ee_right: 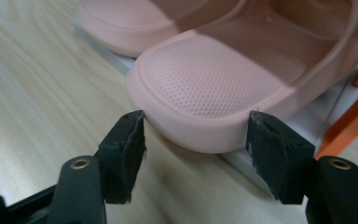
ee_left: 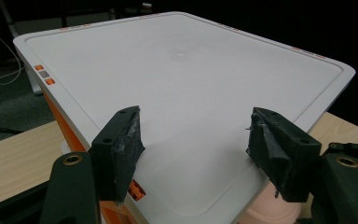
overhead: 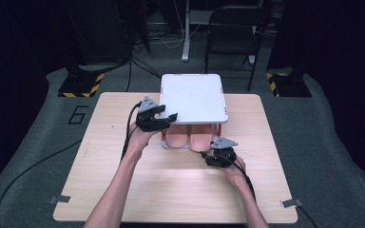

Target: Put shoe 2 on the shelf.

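Note:
A white two-tier rack (overhead: pixel 192 97) with orange legs stands at the far middle of the wooden table. Two pink slippers lie side by side on its lower shelf, the left one (overhead: pixel 177 138) and the right one (overhead: pixel 200 141), heels toward me. My left gripper (overhead: pixel 168 114) hovers open over the top shelf's (ee_left: pixel 182 84) near left corner, its own jaws (ee_left: pixel 193 140) apart with nothing between them. My right gripper (overhead: pixel 214 151) sits low at the right slipper's heel (ee_right: pixel 214 79). Its jaws (ee_right: pixel 196 135) stand open on either side of the heel, not pressing it.
The lower shelf's white edge (ee_right: pixel 242 161) and an orange leg (ee_right: pixel 349 121) lie close beside the right gripper. Bare tabletop (overhead: pixel 171 185) stretches toward me. A black chair (overhead: pixel 233 23) and striped stand bases (overhead: pixel 81 85) are on the floor behind the table.

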`<state>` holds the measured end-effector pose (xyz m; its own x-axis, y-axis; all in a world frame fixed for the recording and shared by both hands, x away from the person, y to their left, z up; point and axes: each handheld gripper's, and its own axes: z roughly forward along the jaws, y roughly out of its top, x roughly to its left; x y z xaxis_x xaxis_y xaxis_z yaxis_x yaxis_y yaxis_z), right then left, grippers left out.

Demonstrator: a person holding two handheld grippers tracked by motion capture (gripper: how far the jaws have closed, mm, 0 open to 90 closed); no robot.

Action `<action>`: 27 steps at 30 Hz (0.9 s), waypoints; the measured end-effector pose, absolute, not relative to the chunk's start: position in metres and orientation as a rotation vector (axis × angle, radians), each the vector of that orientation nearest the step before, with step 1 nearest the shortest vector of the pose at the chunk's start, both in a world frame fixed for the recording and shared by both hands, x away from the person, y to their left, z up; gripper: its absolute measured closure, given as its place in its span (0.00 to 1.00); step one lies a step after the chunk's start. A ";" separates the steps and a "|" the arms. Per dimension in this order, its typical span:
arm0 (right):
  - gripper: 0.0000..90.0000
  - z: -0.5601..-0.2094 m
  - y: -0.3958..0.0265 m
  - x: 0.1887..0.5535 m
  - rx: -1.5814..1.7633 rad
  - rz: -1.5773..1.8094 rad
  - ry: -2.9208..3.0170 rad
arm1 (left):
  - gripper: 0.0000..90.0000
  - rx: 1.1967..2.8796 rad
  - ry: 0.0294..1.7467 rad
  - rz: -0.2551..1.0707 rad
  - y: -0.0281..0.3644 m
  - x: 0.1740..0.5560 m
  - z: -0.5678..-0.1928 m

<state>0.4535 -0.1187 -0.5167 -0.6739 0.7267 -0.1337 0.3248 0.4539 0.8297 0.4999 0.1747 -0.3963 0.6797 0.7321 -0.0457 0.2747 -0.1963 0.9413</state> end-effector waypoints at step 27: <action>0.20 -0.500 -0.132 0.447 1.039 1.253 2.049 | 0.30 1.690 0.777 0.516 0.185 0.486 -0.390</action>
